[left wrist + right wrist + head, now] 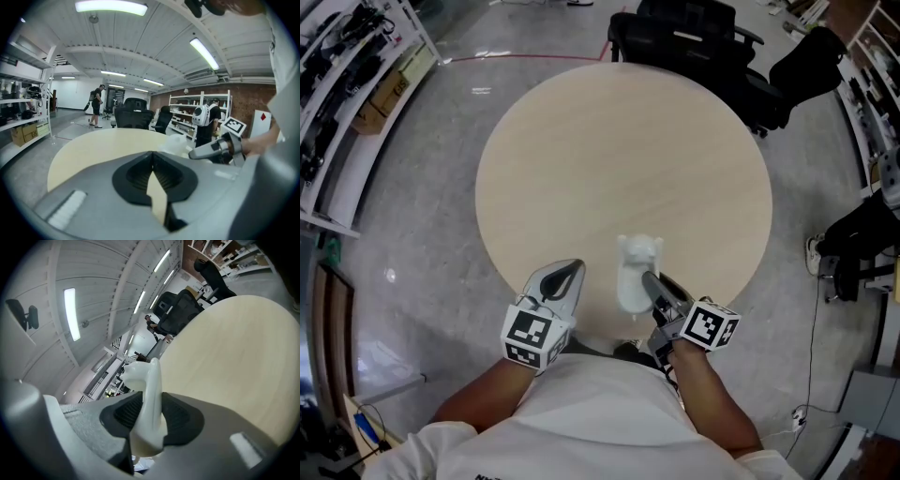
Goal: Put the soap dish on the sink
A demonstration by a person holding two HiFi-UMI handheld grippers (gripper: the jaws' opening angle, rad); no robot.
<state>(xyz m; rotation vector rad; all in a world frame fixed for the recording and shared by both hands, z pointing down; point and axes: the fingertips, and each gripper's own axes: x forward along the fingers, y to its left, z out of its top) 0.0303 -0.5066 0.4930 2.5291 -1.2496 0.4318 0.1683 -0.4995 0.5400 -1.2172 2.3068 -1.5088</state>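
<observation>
r gripper (649, 279) has the soap dish (636, 272) pinched by one edge. jaws are clamped on its thin white wall, plain in the right gripper view, where the dish stands up on edge btwn the black pads (180, 416). so the dish is at the near rim of the round table (623, 159), in the grip; can't tell if it touches the top. l gripper (574, 268) sits just beside it, close but apart, pads closed tip to tip w/ nothing in them. prob just parked out of the way as a spare. edge grip makes sense imo: leaves the underside free to set down flat. no sink in any view tho, so can't say where it goes. black office chairs (694, 37) on the far side.
</observation>
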